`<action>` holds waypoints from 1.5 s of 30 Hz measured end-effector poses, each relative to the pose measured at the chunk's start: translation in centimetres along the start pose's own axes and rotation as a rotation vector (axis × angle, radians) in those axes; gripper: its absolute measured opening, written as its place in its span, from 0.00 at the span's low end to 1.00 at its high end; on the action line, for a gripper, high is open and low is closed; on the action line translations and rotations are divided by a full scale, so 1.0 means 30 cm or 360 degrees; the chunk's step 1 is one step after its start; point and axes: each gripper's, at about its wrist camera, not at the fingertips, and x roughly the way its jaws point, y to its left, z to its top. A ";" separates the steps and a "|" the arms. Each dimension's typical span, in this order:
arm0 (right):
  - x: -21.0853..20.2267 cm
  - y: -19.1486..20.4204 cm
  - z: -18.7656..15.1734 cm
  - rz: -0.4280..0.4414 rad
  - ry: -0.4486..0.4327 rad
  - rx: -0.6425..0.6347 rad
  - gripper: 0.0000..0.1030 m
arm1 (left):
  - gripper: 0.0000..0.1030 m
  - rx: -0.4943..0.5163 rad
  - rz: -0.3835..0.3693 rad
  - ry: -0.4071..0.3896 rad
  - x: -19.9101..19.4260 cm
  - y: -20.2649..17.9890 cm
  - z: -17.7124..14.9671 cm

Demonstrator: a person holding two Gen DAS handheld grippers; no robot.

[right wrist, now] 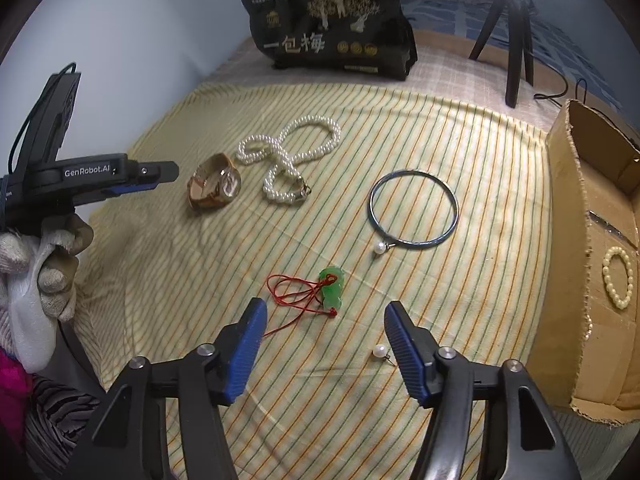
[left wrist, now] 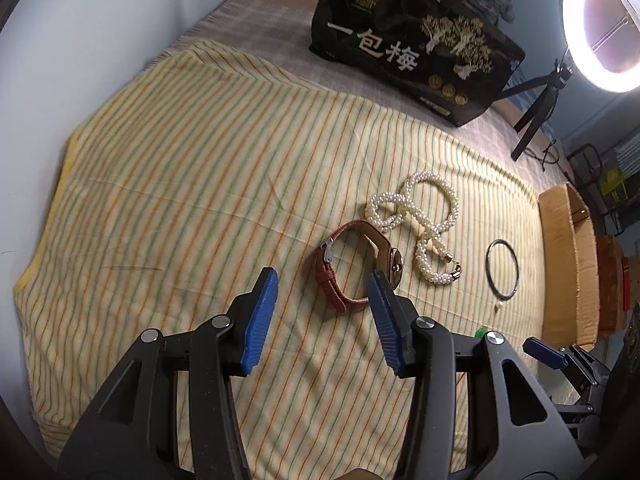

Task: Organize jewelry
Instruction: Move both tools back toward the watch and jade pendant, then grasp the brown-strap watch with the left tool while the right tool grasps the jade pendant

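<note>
Where cloth (left wrist: 200, 168) ends, a bag (left wrist: 408, 36) stands.

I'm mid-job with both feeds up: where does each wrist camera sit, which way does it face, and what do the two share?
Left wrist: behind the open left gripper, facing the red-strapped wristwatch; the right gripper's blue tip shows low right.
Right wrist: behind the open right gripper, facing the green jade pendant on red cord; the gloved left hand shows.
Shared: white pearl necklace, striped yellow cloth, cardboard box.
</note>
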 end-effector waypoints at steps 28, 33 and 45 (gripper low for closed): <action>0.175 0.068 0.043 -0.0183 0.0145 -0.0258 0.29 | 0.32 0.0003 0.0097 0.0102 0.155 -0.011 0.061; 0.182 0.089 0.040 -0.0240 0.0124 -0.0339 0.12 | 0.17 0.0041 0.0164 0.0093 0.172 -0.025 0.062; 0.111 0.069 0.034 -0.0177 0.0064 -0.0293 0.12 | 0.07 0.0065 0.0164 0.0018 0.106 -0.033 0.032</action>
